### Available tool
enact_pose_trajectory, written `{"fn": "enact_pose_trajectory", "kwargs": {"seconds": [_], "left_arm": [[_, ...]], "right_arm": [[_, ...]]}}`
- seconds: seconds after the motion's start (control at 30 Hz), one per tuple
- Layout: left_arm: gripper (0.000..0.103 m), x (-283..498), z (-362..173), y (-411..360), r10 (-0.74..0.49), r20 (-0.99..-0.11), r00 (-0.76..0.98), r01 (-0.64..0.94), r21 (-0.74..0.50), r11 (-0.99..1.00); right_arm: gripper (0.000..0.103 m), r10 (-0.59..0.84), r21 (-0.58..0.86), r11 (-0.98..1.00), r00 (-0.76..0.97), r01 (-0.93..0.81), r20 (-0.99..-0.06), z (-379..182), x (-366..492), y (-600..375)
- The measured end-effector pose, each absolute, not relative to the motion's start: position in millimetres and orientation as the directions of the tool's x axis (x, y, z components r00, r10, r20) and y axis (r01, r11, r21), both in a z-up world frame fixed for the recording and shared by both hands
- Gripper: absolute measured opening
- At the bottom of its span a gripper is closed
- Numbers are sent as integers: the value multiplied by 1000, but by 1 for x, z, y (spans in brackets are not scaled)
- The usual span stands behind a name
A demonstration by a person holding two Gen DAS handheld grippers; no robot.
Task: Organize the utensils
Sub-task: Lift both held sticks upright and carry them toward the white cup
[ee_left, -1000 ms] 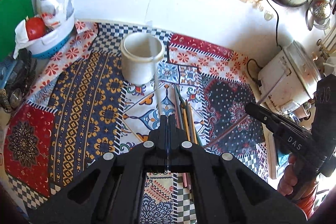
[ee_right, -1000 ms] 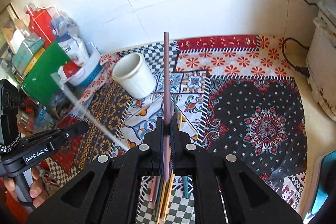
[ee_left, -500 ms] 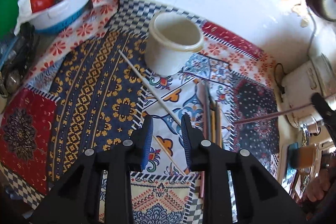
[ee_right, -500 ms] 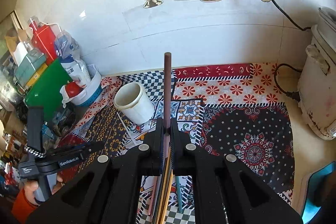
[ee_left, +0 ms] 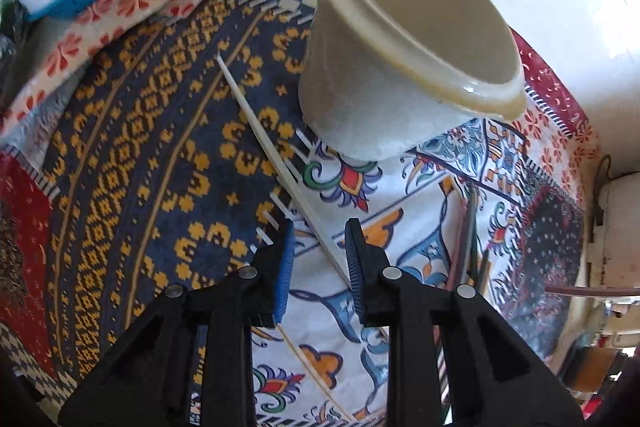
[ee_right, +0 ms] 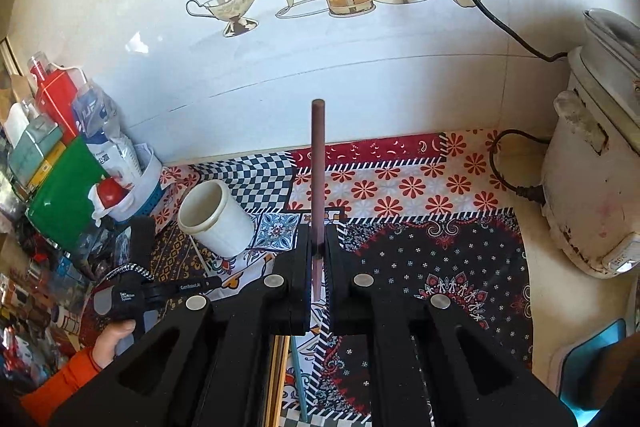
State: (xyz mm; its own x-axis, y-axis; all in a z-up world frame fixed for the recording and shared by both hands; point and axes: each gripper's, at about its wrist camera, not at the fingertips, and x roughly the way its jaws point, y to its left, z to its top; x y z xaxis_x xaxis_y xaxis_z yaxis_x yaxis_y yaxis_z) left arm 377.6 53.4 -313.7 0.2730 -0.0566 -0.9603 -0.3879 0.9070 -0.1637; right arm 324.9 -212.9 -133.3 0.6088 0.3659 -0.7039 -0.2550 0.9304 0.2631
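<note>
White and thin, the chopstick (ee_left: pixel 276 163) lies on the patterned cloth (ee_left: pixel 132 155) just beside the cream holder cup (ee_left: pixel 400 39). In the left wrist view the left gripper (ee_left: pixel 320 259) stands over its lower part with the jaws apart, and the stick passes between the blue pads (ee_left: pixel 285 267) without being pressed. To do this step well, I think the pads should come down level with the cloth and close squarely across the stick – otherwise it may roll away. No writing can be read here.

In the right wrist view the right gripper (ee_right: pixel 316 267) is closed tight on a brown chopstick (ee_right: pixel 318 171), which points up toward the tiled wall (ee_right: pixel 200 67). The left gripper's body carries the print "GenRobot.AI" – the smaller label beside it is too small to read
</note>
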Motion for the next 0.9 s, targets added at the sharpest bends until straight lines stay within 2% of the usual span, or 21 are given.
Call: {"fn": "enact_pose_trajectory", "kwargs": {"seconds": [0.07,0.23,0.33,0.43,0.53,0.9], "left_arm": [[17,381,-315,47,8,-963,268,-363,-93,927],[13,384,-317,35,71,-957,281,-347,-32,937],[4,381,-318,41,39,-959,281,-351,-65,934],[4,370,-317,61,-18,-959,281,-376,-128,918],[3,352,-309,80,-22,-951,307,-382,-144,913],[3,309,-209,101,-30,-843,538,-332,-245,911]], "right_arm": [[5,364,260,931,609,-255,-705,-134,328,-214],[5,373,261,927,601,-269,-707,-136,336,-208],[5,383,258,922,598,-288,-704,-134,337,-201],[5,394,251,917,595,-311,-701,-132,339,-194],[5,402,244,911,592,-331,-698,-131,341,-186],[5,439,230,887,579,-399,-687,-124,345,-152]]}}
